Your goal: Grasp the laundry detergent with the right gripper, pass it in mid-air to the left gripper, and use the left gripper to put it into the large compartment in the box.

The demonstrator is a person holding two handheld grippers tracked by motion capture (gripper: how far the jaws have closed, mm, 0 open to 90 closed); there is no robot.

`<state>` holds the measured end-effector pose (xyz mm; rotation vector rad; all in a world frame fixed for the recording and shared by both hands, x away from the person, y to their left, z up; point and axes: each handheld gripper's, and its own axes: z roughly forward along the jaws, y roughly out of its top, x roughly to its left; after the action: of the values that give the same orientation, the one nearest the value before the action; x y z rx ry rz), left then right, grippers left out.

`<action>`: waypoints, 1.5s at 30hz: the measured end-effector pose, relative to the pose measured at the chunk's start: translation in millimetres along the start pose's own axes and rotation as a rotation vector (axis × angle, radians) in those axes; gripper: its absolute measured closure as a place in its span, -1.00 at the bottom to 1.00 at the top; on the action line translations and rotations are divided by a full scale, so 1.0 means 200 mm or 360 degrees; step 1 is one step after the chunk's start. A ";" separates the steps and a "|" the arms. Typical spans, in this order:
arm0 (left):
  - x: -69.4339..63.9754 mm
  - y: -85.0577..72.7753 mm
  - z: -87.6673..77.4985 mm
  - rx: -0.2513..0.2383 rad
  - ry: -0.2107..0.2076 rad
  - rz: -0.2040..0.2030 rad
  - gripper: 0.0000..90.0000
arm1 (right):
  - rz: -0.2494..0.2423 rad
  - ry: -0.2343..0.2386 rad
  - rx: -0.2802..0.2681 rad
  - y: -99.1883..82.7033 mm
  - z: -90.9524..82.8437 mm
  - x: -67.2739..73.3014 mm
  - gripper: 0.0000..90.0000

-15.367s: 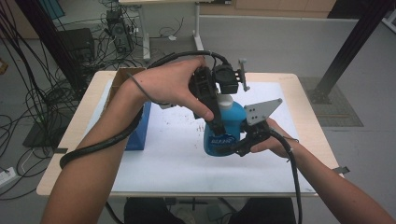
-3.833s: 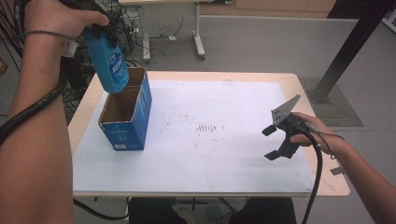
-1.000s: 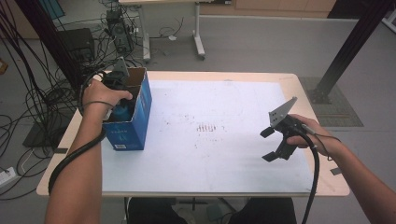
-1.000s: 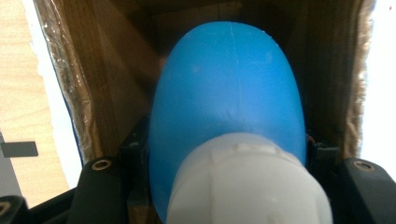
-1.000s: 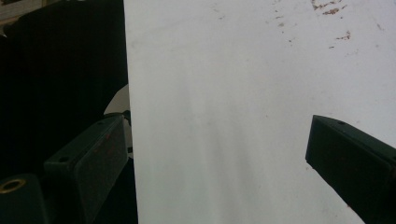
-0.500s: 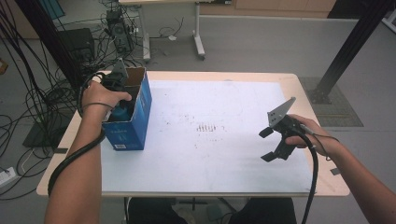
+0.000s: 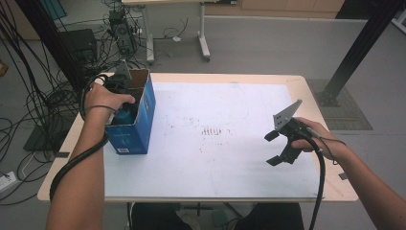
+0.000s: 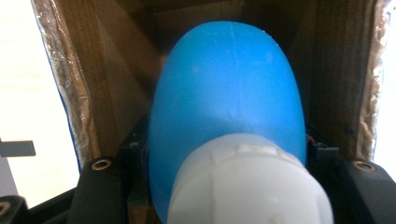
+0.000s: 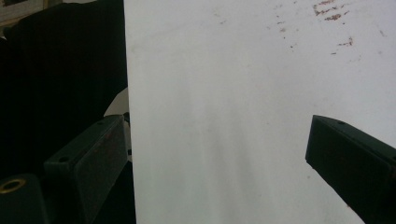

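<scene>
bottle (image 8: 229, 93), blue with a white cap (image 8: 247, 182), sits down inside the open cardboard box (image 7: 139, 122) at the far left of the table (image 7: 230, 81), and my left gripper (image 8: 224, 154) is clamped on it: in the left gripper view the black jaws press against both sides of the blue body, just past the cap, with the brown inner walls of the box close on either side. nearest to me in the high view are my two forearms, coming in from the bottom edge. my right gripper (image 7: 277, 147) hangs over the near right part of the white sheet (image 7: 210, 163) that covers the tabletop, its jaws spread wide with nothing between them; in the right gripper view the two black jaws stand far apart over the bare white surface near the sheet's edge. a black cable (image 7: 320, 182) trails back from it along my arm. farther out, near the middle of the sheet, there is a small patch of reddish marks (image 7: 210, 131). at the far left my left hand (image 7: 106, 98) reaches into the top of the box, which is blue on the outside, and a bit of the bottle's blue shows beneath the hand. beyond the table, cables (image 7: 38, 72) lie across the floor.
</scene>
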<state>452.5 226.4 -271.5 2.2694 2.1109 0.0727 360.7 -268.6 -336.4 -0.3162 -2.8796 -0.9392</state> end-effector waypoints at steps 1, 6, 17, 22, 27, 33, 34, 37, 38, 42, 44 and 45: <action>0.00 0.00 0.00 0.0000 0.0000 0.0000 -0.17 | -0.0001 0.0001 0.0000 0.00 0.00 0.00 -0.87; 0.00 0.00 0.00 -0.0004 -0.0004 -0.0009 -0.17 | -0.0004 0.0003 -0.0004 0.00 0.00 0.00 -0.88; 0.01 0.00 0.00 -0.0005 -0.0013 -0.0018 -0.17 | 0.0003 0.0005 -0.0001 0.00 0.00 0.01 -0.88; 0.01 0.01 0.00 -0.0005 -0.0014 -0.0024 -0.17 | -0.0007 0.0004 -0.0002 0.00 0.00 0.00 -0.88; 0.02 0.00 0.00 -0.0006 -0.0020 -0.0033 -0.17 | -0.0002 0.0009 0.0001 0.00 0.00 0.00 -0.88; 0.02 0.01 0.00 0.0001 -0.0022 -0.0038 -0.17 | -0.0013 0.0009 -0.0003 0.01 0.00 0.00 -0.88; 0.02 0.01 0.00 0.0000 -0.0021 -0.0039 -0.17 | -0.0010 0.0009 -0.0002 0.01 0.00 0.00 -0.88; 0.02 0.01 0.00 0.0000 -0.0022 -0.0045 -0.17 | -0.0009 0.0011 -0.0003 0.01 0.01 0.00 -0.88; 0.02 0.01 0.00 0.0002 -0.0020 -0.0044 -0.17 | -0.0008 0.0012 -0.0005 0.01 0.01 0.00 -0.88; 0.01 0.01 0.00 0.0003 -0.0018 -0.0042 -0.17 | -0.0007 0.0016 -0.0003 0.00 0.01 0.00 -0.88; 0.01 0.01 0.00 0.0003 -0.0018 -0.0044 -0.17 | -0.0008 0.0015 -0.0004 0.01 0.01 0.00 -0.88; 0.01 0.01 0.00 0.0005 -0.0019 -0.0043 -0.17 | -0.0008 0.0014 -0.0005 0.01 0.01 0.00 -0.88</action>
<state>454.1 229.0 -271.6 2.2367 2.1367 0.0554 360.7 -266.6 -337.1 -0.3047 -2.8724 -0.9438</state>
